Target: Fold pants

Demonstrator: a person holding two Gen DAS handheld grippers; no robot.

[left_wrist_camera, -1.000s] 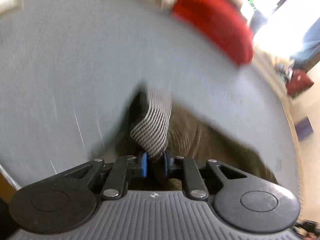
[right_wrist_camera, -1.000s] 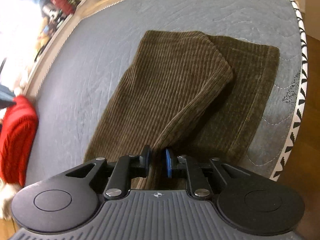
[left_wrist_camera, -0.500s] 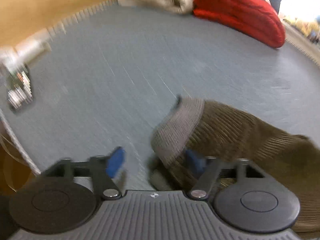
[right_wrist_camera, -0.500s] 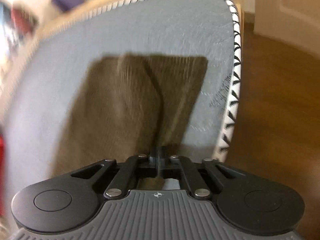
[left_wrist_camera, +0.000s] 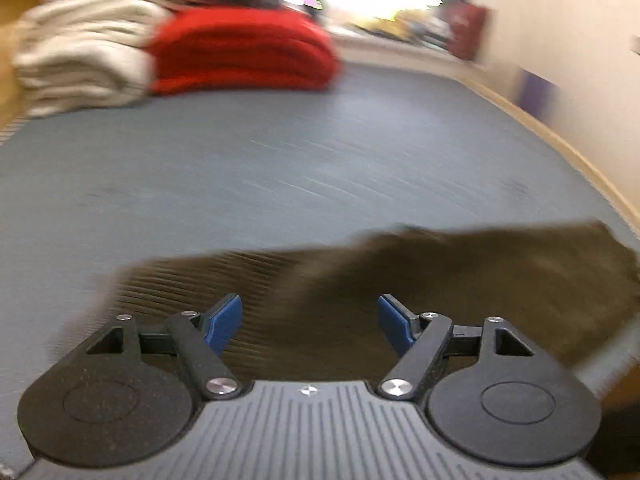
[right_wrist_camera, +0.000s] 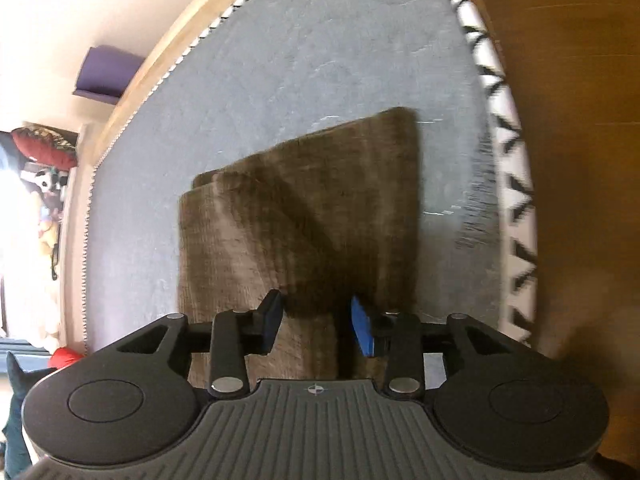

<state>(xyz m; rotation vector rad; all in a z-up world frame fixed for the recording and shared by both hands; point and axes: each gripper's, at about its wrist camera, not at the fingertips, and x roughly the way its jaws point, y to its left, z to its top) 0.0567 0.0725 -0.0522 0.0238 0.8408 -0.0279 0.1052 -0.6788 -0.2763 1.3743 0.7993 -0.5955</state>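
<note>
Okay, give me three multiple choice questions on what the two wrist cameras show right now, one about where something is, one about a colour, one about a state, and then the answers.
1. Where do the brown corduroy pants lie?
A. on the grey bed cover
B. on the wooden floor
C. on top of the red pile

2. What colour is the folded pile beside the cream pile at the far end of the bed?
A. green
B. red
C. yellow

3. How do the left gripper's jaws stand?
A. clamped on the pants
C. shut on nothing
B. wide apart, gripping nothing

Answers:
1 A: the pants rest folded flat on the grey bed cover, near its patterned edge.
2 B: the red pile sits right of the cream one.
3 B: the left gripper shows its blue pads far apart, with the pants only lying beneath them.
</note>
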